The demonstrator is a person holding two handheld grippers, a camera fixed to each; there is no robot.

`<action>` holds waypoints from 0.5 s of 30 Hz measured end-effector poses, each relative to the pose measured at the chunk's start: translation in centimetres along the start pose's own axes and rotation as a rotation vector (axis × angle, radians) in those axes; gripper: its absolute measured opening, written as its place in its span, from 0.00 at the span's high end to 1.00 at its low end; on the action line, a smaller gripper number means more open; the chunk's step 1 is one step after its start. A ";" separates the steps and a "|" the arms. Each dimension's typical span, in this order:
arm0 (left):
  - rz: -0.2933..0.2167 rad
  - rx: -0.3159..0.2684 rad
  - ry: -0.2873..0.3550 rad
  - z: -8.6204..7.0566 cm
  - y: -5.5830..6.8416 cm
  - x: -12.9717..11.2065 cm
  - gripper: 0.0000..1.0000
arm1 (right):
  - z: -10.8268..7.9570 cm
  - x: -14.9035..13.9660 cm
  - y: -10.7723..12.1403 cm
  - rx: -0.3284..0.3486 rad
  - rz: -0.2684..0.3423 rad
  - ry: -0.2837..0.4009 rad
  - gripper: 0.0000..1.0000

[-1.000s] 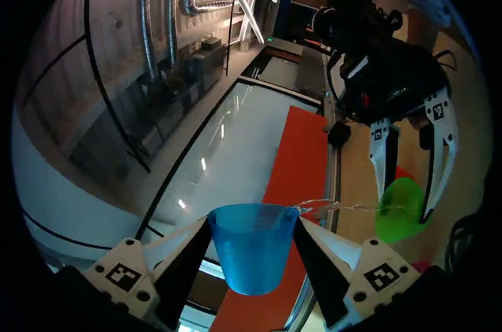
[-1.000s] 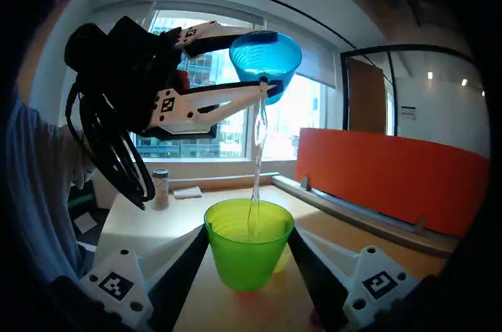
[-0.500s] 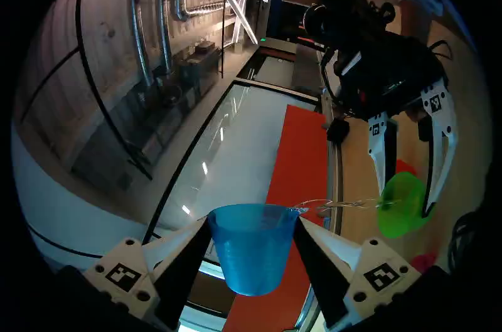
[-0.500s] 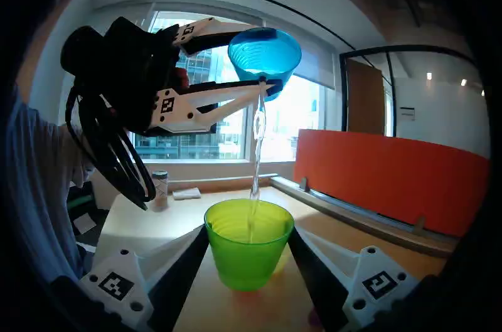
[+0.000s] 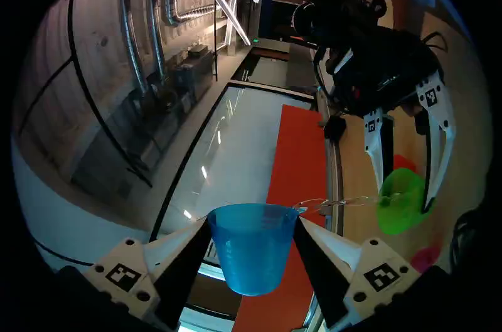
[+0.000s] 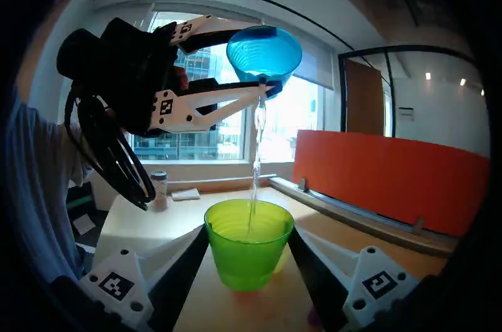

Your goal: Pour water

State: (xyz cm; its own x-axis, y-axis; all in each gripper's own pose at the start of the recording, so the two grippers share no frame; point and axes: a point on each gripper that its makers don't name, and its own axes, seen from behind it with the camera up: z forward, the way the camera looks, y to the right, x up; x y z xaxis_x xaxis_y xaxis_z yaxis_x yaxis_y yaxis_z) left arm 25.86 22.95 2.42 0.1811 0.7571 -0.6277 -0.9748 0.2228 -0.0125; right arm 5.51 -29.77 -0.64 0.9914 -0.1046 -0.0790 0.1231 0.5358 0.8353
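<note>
No word, number or brand name can be read anywhere. The only marks are black-and-white square coded patterns (image 5: 122, 275) printed on the white plastic fingers (image 5: 160, 244) of the left gripper (image 5: 252, 222), one on each finger. The same kind of square pattern (image 6: 116, 285) sits on each white finger of the right gripper (image 6: 249, 230). In the right gripper view a small white sheet (image 6: 408, 112) hangs on the far pale wall, its print too small to make out. A small lidded jar (image 6: 160, 189) on the pale wooden desk (image 6: 138, 219) by the window carries a label too blurred to read
</note>
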 end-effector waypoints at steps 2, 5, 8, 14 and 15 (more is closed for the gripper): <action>0.008 -0.001 0.001 0.0 0.0 0.0 0.13 | 0.0 0.1 0.0 0.000 0.000 0.000 0.10; 0.022 -0.002 0.003 0.0 0.1 0.2 0.13 | -0.1 0.1 0.1 -0.002 -0.001 -0.001 0.10; 0.030 -0.002 0.005 0.0 0.1 0.4 0.13 | -0.1 0.1 0.1 -0.004 -0.002 0.000 0.09; 0.056 -0.004 0.004 0.0 0.1 0.4 0.12 | -0.2 0.1 0.1 -0.005 0.000 0.000 0.10; 0.062 -0.005 0.004 0.0 0.1 0.5 0.13 | -0.2 0.2 0.1 -0.006 0.000 0.000 0.10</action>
State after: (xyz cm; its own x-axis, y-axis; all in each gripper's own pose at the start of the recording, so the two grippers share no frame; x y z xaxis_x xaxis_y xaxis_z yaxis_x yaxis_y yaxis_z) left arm 25.80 23.31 2.10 0.1201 0.7671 -0.6302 -0.9847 0.1726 0.0224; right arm 5.70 -29.58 -0.62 0.9913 -0.1049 -0.0792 0.1237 0.5410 0.8319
